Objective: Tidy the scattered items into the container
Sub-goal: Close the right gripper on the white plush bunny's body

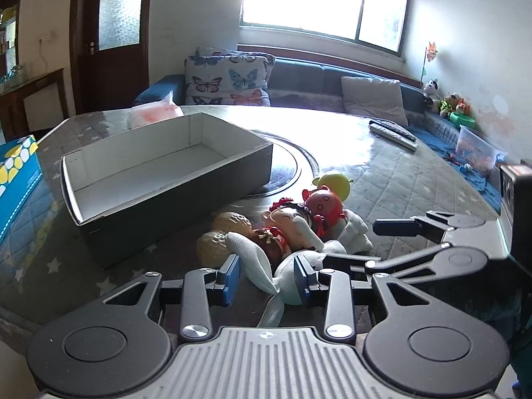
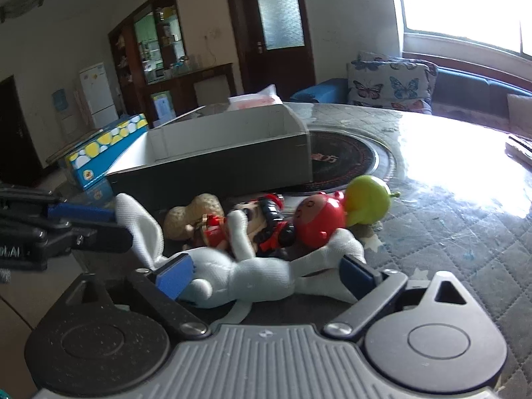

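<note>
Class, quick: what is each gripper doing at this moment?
Left gripper: open, fingers either side of the white plush rabbit.
Right gripper: open, straddling the rabbit's body.

The box sits on the tabletop, partly over the round inset plate. In front of it and to its right, the toys lie heaped: peanuts nearest the box, doll beside them, round-headed figure behind, plush rabbit in front. Tissue box is left of the box, remotes far right.
</note>
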`<state>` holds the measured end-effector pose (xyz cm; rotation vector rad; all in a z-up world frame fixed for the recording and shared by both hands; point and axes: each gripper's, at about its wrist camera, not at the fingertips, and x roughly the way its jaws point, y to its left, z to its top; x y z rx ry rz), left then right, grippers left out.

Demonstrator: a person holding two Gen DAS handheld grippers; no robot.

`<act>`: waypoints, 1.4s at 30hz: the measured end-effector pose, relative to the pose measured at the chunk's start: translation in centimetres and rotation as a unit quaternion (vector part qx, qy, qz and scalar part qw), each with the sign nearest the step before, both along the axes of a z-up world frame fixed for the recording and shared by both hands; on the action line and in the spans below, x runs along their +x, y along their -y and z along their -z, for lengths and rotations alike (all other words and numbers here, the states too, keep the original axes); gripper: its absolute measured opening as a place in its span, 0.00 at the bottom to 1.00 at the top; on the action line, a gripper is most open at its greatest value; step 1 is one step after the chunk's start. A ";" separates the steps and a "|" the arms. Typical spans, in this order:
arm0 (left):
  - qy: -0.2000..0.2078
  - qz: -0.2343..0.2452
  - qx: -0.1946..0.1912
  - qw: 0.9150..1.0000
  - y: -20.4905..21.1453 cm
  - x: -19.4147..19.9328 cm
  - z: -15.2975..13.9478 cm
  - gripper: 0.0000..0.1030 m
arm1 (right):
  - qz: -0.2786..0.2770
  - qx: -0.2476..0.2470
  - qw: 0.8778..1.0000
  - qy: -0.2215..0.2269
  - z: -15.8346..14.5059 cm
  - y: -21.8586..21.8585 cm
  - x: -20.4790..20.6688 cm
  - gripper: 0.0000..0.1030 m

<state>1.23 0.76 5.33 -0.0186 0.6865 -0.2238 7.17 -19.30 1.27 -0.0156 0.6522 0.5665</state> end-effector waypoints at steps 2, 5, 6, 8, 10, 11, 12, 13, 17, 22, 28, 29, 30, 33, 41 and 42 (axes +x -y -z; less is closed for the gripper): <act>0.006 0.005 -0.006 1.000 -0.1 0.1 -0.2 0.37 | 0.010 -0.002 1.000 -0.006 0.3 0.3 0.5 0.92; 0.016 0.010 -0.011 1.000 -0.3 0.2 -0.6 0.37 | 0.021 0.002 1.000 -0.019 0.7 0.8 1.2 0.89; 0.020 0.014 -0.011 1.000 -0.3 0.2 -0.8 0.37 | 0.023 0.004 0.999 -0.023 0.8 0.9 1.3 0.87; 0.028 0.022 -0.018 0.999 -0.4 0.1 -1.2 0.37 | 0.021 0.007 0.999 -0.029 0.9 0.9 1.6 0.86; 0.029 0.029 -0.024 0.999 -0.3 0.2 -1.2 0.37 | 0.018 0.008 0.999 -0.033 1.1 0.7 1.7 0.84; 0.029 0.035 -0.024 0.999 -0.1 0.3 -1.1 0.37 | 0.015 0.010 0.999 -0.036 1.2 0.6 1.9 0.84; 0.028 0.041 -0.021 0.999 0.1 0.3 -1.0 0.37 | 0.014 0.011 0.999 -0.037 1.2 0.6 2.0 0.83; 0.024 0.046 -0.017 0.999 0.3 0.5 -0.6 0.37 | 0.012 0.014 0.999 -0.041 1.4 0.4 2.1 0.83; -0.010 0.050 -0.021 0.998 0.4 1.7 1.2 0.37 | 0.009 0.030 0.998 -0.055 1.5 0.4 2.5 0.79; -0.034 0.056 -0.021 0.998 0.1 2.6 2.9 0.37 | -0.003 0.055 0.995 -0.080 1.6 0.6 3.1 0.72; -0.041 0.074 -0.047 0.995 -0.8 3.0 3.5 0.37 | -0.005 0.079 0.992 -0.096 1.5 0.3 3.4 0.68; -0.041 0.076 -0.052 0.995 -1.0 3.0 3.5 0.37 | -0.006 0.084 0.992 -0.097 1.4 0.3 3.5 0.68; -0.042 0.078 -0.054 0.995 -1.1 3.1 3.6 0.37 | -0.007 0.088 0.991 -0.096 1.3 0.2 3.5 0.68; -0.038 0.084 -0.053 0.994 -1.4 3.0 3.4 0.37 | -0.010 0.081 0.992 -0.100 1.5 -0.4 3.7 0.68; -0.042 0.102 -0.061 0.992 -2.1 2.8 4.1 0.37 | -0.018 0.072 0.992 -0.100 1.6 -1.1 4.1 0.64; -0.043 0.104 -0.063 0.992 -2.0 2.9 4.2 0.37 | -0.018 0.072 0.992 -0.098 1.6 -1.3 4.2 0.64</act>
